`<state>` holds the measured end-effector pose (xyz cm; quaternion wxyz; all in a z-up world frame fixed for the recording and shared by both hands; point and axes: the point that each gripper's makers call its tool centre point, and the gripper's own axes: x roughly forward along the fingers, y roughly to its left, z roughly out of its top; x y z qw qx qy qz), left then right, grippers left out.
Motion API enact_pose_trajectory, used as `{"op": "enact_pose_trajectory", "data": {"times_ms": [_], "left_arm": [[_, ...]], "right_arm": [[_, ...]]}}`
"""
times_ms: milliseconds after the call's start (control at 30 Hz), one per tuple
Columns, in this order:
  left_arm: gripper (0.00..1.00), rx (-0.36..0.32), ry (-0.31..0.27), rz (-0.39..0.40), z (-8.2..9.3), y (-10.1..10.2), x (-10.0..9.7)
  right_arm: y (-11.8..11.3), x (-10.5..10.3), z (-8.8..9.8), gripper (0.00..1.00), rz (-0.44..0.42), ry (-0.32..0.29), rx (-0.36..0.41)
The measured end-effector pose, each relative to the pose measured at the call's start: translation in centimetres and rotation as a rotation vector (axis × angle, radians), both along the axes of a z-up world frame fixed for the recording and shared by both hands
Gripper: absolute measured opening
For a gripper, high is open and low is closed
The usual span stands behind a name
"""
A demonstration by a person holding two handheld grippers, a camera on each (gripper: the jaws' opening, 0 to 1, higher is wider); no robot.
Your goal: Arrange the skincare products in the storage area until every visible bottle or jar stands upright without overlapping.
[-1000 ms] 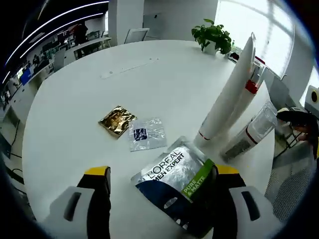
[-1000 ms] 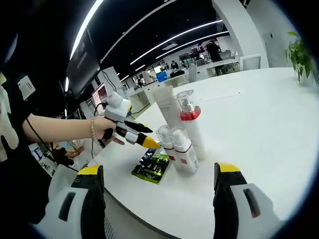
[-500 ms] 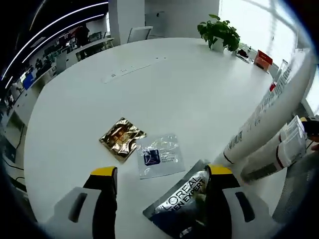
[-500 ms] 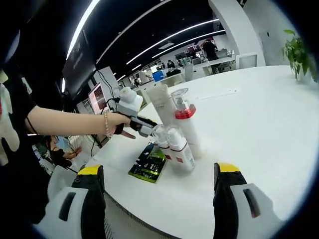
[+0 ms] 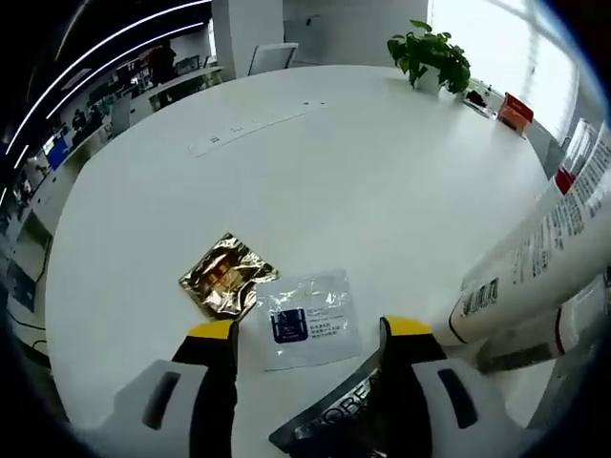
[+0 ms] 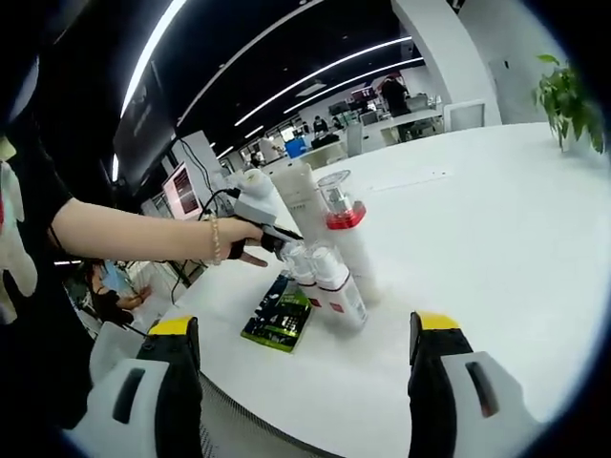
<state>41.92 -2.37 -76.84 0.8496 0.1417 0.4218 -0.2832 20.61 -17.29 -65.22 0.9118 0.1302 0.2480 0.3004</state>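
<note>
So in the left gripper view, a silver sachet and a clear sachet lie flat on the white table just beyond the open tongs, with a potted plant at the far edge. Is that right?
Not quite: the sachet beside the clear sachet is gold, not silver, as the left gripper view shows. The rest holds: both lie flat on the white table just beyond the open tongs, with the potted plant at the far edge.

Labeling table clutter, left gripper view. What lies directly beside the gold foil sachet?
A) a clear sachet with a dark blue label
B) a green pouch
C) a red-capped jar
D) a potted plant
A. The clear sachet with a dark blue label lies flat on the white table, right next to the gold foil sachet, just ahead of the left hand-held gripper, whose jaws stand apart.
</note>
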Motion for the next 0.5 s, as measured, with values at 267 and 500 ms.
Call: {"op": "enact_pose_trajectory", "data": {"times_ms": [267,500], "left_arm": [[0.49,0.010,-0.015,-0.001,0.13,0.09,-0.06],[0.36,0.023,-0.015,-0.014,-0.05,0.00,-0.15]], "right_arm": [[0.10,-0.08,0.09,0.90,-0.001,0.003,-0.002],[0.03,-0.07,-0.05,0.90,0.002,0.005,-0.008]]}}
